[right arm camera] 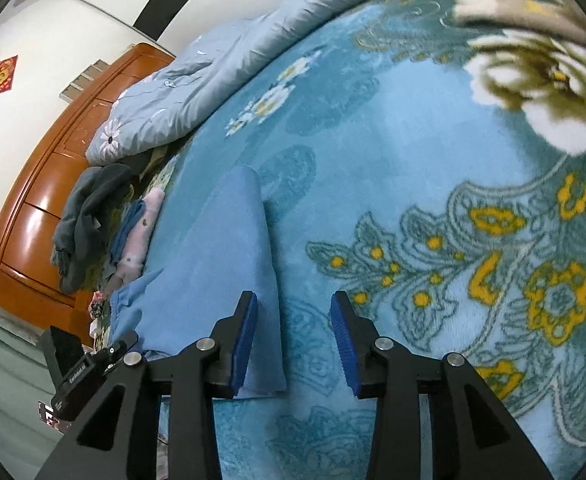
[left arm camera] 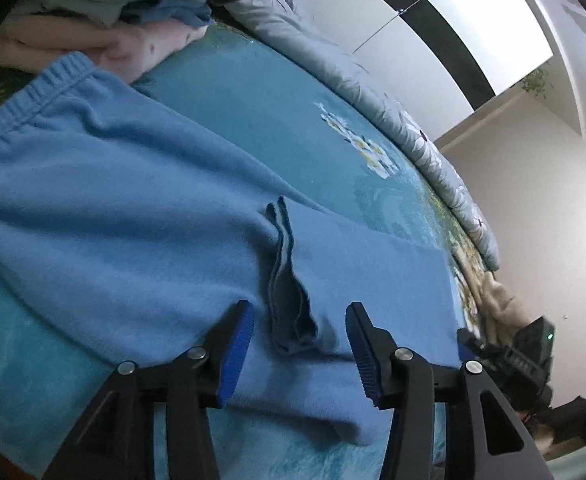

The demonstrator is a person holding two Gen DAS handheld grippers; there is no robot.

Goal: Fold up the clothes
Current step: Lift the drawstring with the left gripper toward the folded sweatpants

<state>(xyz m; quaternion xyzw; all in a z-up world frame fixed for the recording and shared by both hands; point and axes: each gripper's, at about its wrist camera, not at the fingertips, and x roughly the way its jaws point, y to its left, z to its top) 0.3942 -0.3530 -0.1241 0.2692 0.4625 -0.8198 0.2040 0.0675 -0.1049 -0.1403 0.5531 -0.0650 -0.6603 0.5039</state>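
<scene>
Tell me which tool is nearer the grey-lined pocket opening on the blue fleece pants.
Left. The left tool hangs open directly over the grey-lined pocket opening of the blue fleece pants. The right tool, also open, straddles the pant leg's edge; no pocket shows there.

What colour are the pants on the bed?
Light blue pants, clearest in the left wrist view.

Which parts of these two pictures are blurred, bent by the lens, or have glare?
Left wrist view: the wardrobe doors curve strongly from fisheye distortion and look overexposed; the blue sweatpants are fairly sharp. Right wrist view: the large white flower on the blanket is smeared by blur; the wooden headboard shows bright glare patches and bends along the edge.
</scene>
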